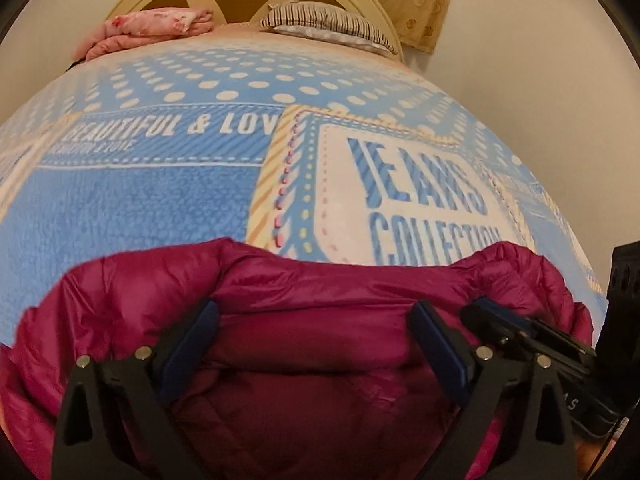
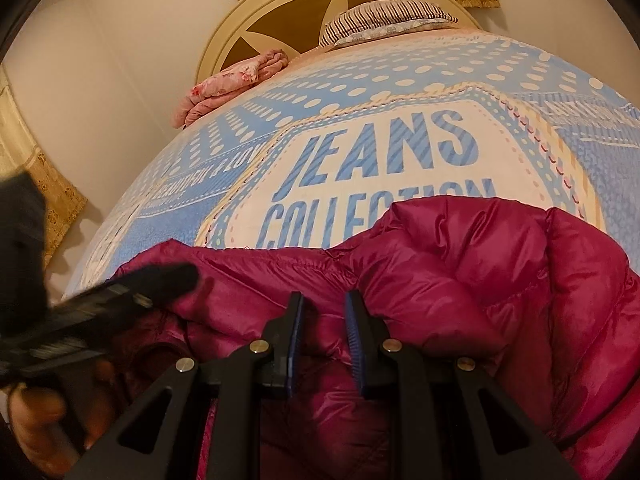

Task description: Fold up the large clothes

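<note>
Over the magenta puffer jacket [image 1: 320, 320], your left tongs [image 1: 316, 344] stand spread wide with nothing between them. Your right tongs [image 2: 323, 344] are nearly pressed together, a narrow gap showing; whether they pinch fabric, I cannot tell. The jacket lies bunched at the near end of the bed [image 1: 140, 208], short of the "JEANS COLLECTION" print. Take an outer edge, not the puffed middle, and pull it flat before folding.
</note>
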The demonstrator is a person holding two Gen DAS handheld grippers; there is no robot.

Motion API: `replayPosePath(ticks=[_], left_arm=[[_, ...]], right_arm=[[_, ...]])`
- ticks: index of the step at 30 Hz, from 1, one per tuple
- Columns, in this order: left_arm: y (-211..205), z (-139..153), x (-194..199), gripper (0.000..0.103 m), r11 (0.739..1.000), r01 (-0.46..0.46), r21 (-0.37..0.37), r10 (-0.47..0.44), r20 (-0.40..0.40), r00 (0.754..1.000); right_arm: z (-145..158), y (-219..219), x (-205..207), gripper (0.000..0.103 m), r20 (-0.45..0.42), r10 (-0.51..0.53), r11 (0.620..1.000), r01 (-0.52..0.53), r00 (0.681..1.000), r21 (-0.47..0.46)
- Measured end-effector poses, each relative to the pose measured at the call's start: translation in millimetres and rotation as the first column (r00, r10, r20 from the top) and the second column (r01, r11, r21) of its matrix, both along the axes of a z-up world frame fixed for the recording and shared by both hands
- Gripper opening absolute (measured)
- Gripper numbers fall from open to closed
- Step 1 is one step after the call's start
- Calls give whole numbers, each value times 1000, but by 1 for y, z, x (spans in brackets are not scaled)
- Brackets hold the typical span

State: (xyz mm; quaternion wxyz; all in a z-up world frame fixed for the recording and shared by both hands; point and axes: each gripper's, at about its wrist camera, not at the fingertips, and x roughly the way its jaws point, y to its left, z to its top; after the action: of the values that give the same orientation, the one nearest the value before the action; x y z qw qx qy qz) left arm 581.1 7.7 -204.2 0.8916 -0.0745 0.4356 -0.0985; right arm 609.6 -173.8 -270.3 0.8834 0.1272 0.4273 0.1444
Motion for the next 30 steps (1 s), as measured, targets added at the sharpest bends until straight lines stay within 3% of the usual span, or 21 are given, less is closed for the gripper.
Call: replayPosePath(ticks=[4,9,30], left_arm=[[-17,-8,2,100,992,-7,127,7,-1,1000],[-24,-10,3,103,978,-15,206,17,-10,1000],[-28,-13,5,103,968,-29,250,33,-11,999]], right_arm=[[0,1,-1,22,-3,2,1000,-2,1000,-10],[0,5,0,22,-4,2,1000,-2,1000,-31],[-2,9,4,22,-24,4,997,-6,1000,-76]])
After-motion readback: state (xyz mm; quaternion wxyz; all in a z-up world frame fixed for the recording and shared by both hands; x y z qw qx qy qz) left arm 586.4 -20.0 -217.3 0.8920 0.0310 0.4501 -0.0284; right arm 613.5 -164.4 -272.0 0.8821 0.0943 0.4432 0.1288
